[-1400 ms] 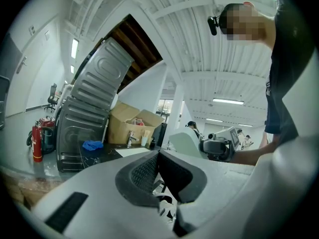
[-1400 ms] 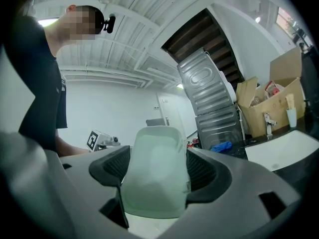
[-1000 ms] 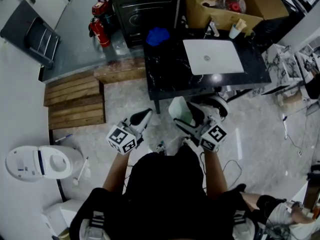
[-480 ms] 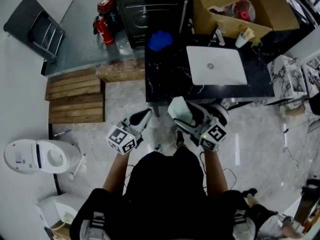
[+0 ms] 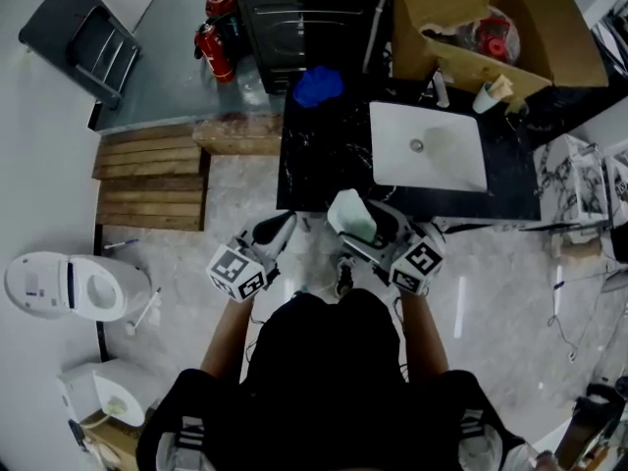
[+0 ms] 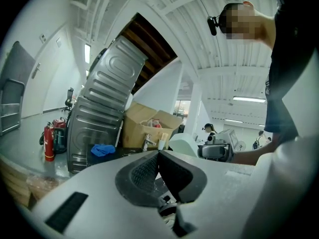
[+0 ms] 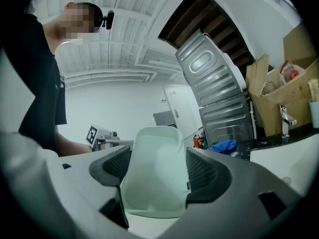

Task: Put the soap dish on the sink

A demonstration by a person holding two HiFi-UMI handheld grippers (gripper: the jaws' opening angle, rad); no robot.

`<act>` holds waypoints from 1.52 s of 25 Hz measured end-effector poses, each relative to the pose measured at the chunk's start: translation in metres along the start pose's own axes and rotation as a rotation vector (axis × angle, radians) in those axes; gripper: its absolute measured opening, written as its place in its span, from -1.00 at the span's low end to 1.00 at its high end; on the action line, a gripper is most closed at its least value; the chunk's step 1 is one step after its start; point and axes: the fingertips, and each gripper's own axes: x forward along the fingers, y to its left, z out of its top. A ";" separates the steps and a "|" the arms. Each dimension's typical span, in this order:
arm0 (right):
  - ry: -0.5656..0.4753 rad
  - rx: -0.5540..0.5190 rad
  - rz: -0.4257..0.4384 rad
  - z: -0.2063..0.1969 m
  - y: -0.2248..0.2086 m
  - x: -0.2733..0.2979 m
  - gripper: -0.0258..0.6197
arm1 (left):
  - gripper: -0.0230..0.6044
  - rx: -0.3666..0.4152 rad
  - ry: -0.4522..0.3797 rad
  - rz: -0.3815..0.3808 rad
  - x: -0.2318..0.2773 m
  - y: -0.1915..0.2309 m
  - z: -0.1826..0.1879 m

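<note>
A pale green soap dish point(image 7: 155, 171) is clamped between the jaws of my right gripper point(image 7: 157, 171). In the head view the soap dish point(image 5: 350, 214) sticks out ahead of the right gripper point(image 5: 365, 226), just short of the near edge of the black counter point(image 5: 324, 155). The white sink point(image 5: 429, 145) is set into that counter, with a tap point(image 5: 439, 88) behind it. My left gripper point(image 5: 277, 230) is held level with the right one, to its left. Its jaws meet with nothing between them in the left gripper view point(image 6: 158, 169).
A blue cloth point(image 5: 317, 86) lies at the counter's far left. A cup point(image 5: 488, 96) and an open cardboard box point(image 5: 491, 23) stand behind the sink. Wooden pallets point(image 5: 152, 184) lie on the floor to the left, a toilet point(image 5: 69, 287) further left, red fire extinguishers point(image 5: 211, 47) beyond.
The counter and sink have come closer to both grippers. The soap dish stays clamped in the right gripper, the left stays shut.
</note>
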 end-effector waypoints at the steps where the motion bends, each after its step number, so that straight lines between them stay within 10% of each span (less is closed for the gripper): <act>1: 0.004 -0.003 0.011 0.001 -0.004 0.000 0.15 | -0.93 -0.001 -0.001 0.011 0.003 0.000 0.001; 38: 0.401 -0.287 0.319 -0.075 -0.098 0.088 0.14 | -0.93 -0.044 -0.077 0.364 0.014 0.044 -0.001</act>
